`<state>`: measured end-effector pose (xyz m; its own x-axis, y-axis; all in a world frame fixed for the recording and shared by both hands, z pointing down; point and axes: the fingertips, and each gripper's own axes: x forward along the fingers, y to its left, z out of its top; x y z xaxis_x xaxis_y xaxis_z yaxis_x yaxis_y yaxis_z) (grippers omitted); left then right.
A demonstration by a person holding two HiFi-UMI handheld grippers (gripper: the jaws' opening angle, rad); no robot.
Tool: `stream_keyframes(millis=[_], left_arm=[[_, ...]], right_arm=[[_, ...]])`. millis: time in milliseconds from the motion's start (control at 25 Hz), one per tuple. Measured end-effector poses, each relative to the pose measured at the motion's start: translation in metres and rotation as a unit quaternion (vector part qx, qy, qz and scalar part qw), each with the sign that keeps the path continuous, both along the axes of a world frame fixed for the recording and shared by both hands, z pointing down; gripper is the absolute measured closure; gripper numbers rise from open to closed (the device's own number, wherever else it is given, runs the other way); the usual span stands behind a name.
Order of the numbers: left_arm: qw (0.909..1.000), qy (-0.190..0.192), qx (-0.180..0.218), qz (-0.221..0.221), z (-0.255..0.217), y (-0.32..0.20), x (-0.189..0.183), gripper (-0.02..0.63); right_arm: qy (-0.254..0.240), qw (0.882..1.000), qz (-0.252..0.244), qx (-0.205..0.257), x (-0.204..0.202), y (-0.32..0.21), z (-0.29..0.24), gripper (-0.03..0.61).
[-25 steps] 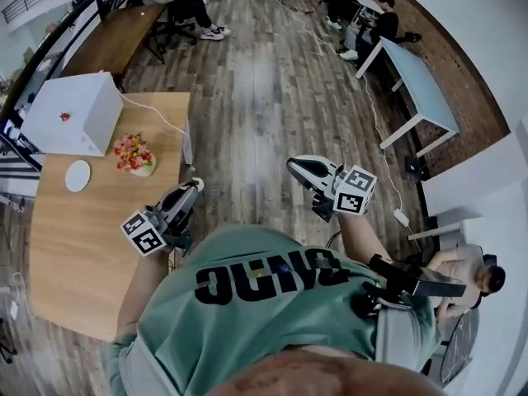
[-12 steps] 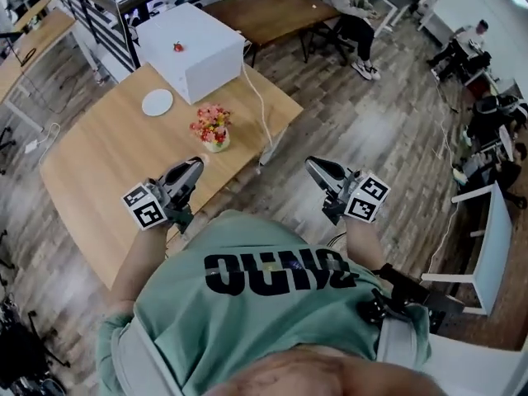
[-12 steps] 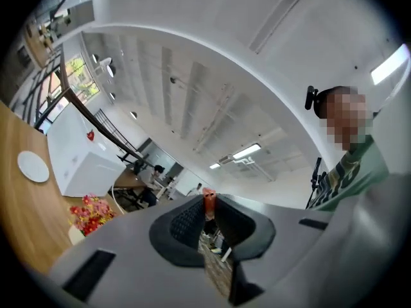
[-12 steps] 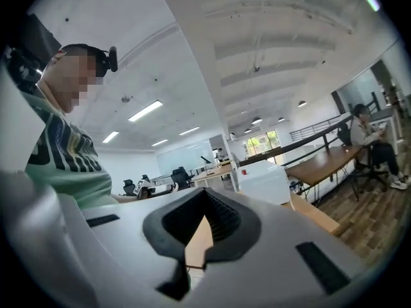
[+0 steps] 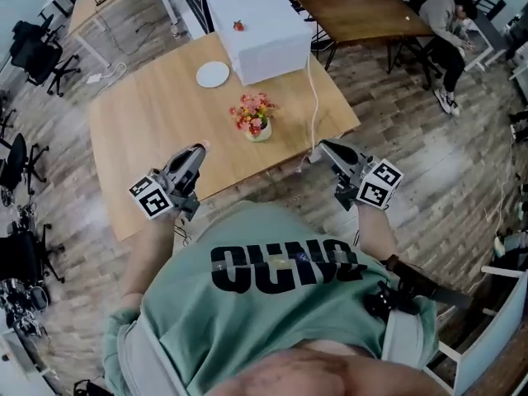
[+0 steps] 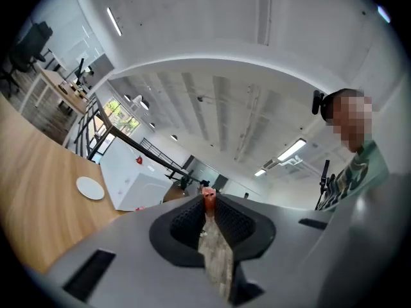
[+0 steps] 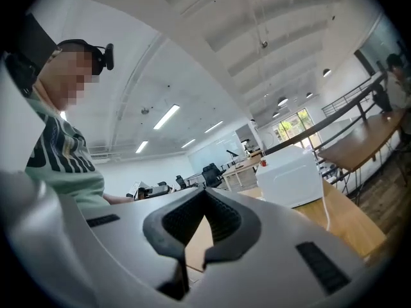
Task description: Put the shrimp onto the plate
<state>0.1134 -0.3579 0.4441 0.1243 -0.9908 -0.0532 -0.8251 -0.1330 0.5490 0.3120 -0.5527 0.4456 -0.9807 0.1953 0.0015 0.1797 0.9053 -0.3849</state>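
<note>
While the left gripper (image 5: 198,148) and right gripper (image 5: 324,146) hover, fingers pressed together, the red shrimp (image 5: 238,25) sits atop the white box (image 5: 266,41); we judge it light, best pinched mid-body.

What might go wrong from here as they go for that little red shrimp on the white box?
The small red shrimp sits atop the white box at the far side of the wooden table; reaching there could knock the vase of pink flowers standing in between. The white cable hangs over the table edge close to the right gripper and might snag.
</note>
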Motion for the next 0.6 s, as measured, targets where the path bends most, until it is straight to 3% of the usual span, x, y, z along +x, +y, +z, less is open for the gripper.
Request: stream_keyframes(millis=[160, 440, 600], left_arm=[[0.9987, 0.002, 0.006, -0.051, 0.01, 0.027, -0.034, 0.566], [0.9927, 0.017, 0.061, -0.103, 0.003, 0.087, -0.167, 0.566], [0.9907, 0.005, 0.077, -0.112, 0.002, 0.109, -0.226, 0.566]], right_arm=[[0.009, 0.999, -0.043, 0.003, -0.049, 0.008, 0.01, 0.572], [0.03, 0.996, -0.066, 0.059, -0.175, 0.046, -0.024, 0.572], [0.04, 0.993, -0.071, 0.087, -0.233, 0.055, -0.036, 0.572]])
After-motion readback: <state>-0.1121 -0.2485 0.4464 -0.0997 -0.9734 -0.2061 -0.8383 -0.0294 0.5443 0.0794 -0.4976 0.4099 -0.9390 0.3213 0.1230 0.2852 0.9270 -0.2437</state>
